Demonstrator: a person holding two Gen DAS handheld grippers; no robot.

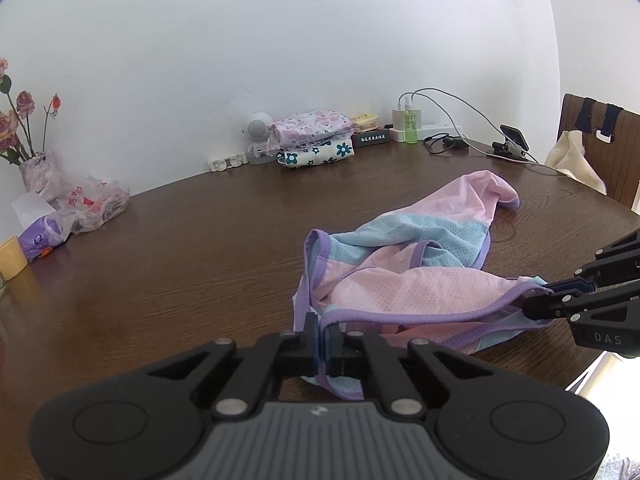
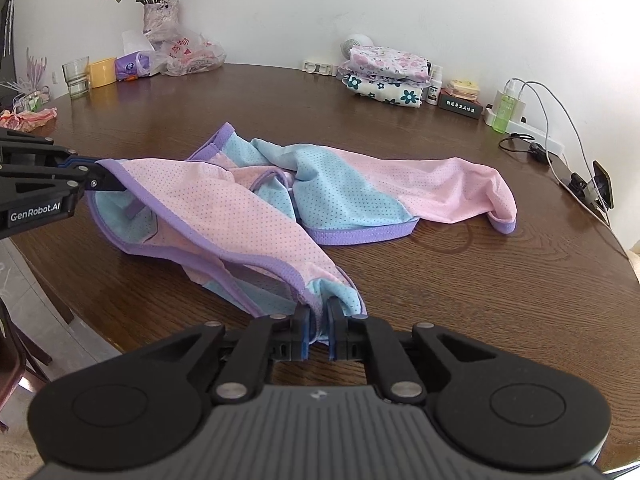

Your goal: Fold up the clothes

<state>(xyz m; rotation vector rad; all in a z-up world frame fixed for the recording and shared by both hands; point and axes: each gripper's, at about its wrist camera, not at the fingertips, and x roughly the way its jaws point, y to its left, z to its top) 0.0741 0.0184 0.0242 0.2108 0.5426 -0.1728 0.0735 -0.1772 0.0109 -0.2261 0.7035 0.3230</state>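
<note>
A pink and light-blue mesh garment with purple trim lies crumpled on the brown wooden table. My left gripper is shut on its purple-trimmed edge at the near side. From the right my right gripper pinches another trimmed corner. In the right wrist view the garment spreads across the table. There my right gripper is shut on a blue corner, and my left gripper holds the pink edge at far left. The hem stretches between the two grips.
A stack of folded floral clothes sits by the back wall. A flower vase, plastic bags and a yellow cup stand at left. Chargers, cables and a phone lie at back right, a chair beyond.
</note>
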